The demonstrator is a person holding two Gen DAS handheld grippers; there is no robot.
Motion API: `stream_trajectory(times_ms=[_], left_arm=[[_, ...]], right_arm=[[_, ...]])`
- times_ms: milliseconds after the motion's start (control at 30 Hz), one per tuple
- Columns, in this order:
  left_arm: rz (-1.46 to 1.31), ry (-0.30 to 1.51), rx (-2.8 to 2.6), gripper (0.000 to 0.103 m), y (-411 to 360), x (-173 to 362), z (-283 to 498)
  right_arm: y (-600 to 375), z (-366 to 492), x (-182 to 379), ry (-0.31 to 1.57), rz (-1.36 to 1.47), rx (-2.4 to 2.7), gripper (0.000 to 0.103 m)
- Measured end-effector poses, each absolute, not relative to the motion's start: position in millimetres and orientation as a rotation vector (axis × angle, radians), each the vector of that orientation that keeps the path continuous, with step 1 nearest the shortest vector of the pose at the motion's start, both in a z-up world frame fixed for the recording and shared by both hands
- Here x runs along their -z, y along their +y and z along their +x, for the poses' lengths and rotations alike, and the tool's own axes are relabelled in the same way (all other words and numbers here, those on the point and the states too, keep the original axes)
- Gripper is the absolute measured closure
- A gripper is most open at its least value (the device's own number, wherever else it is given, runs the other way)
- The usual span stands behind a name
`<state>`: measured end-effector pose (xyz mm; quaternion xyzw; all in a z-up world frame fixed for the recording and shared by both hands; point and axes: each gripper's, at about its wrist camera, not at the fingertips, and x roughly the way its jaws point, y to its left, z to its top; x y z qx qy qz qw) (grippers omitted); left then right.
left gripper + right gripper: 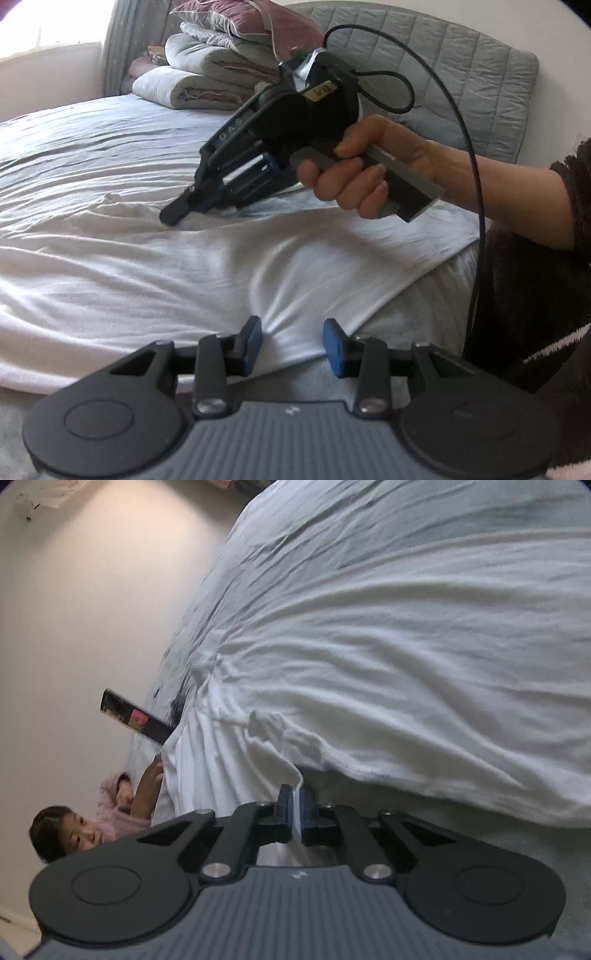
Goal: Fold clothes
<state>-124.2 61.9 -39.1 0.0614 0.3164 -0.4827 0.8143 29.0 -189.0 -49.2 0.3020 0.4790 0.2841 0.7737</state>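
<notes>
Soft, creased white cloth garment [229,266] — matt black plastic fingers [252,341], blue-padded.

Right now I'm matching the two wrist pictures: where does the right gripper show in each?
Left wrist view: right gripper left of centre, tips down on the white garment.
Right wrist view: right gripper bottom centre, pinching the garment's edge.
Shared landmark: the white garment.

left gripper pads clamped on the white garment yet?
No. The left gripper stands open, its blue pads apart over the white cotton garment, pressing nothing.
</notes>
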Motion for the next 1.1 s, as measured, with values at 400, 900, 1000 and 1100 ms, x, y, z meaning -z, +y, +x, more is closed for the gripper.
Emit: stream_trajectory(times_ms=[400, 900, 1000, 1100], left_arm=[[0.071, 0.669, 1.013, 0.065, 70.8, 36.2, -127.4], [0.232, 0.679, 1.097, 0.065, 2.0, 36.6, -144.0], [0.253, 0.677, 1.088, 0.064, -0.7, 34.3, -146.4], [0.226, 0.679, 1.087, 0.064, -1.1, 31.5, -144.9]], right_arm=[[-208.1, 13.8, 29.4, 0.934, 0.545, -0.542, 0.087], [-199.6, -23.4, 26.2, 0.886, 0.265, -0.554, 0.099], [-205.9, -24.5, 23.0, 0.863, 0.266, -0.524, 0.098], [-213.8, -26.5, 18.8, 0.876, 0.283, -0.521, 0.090]])
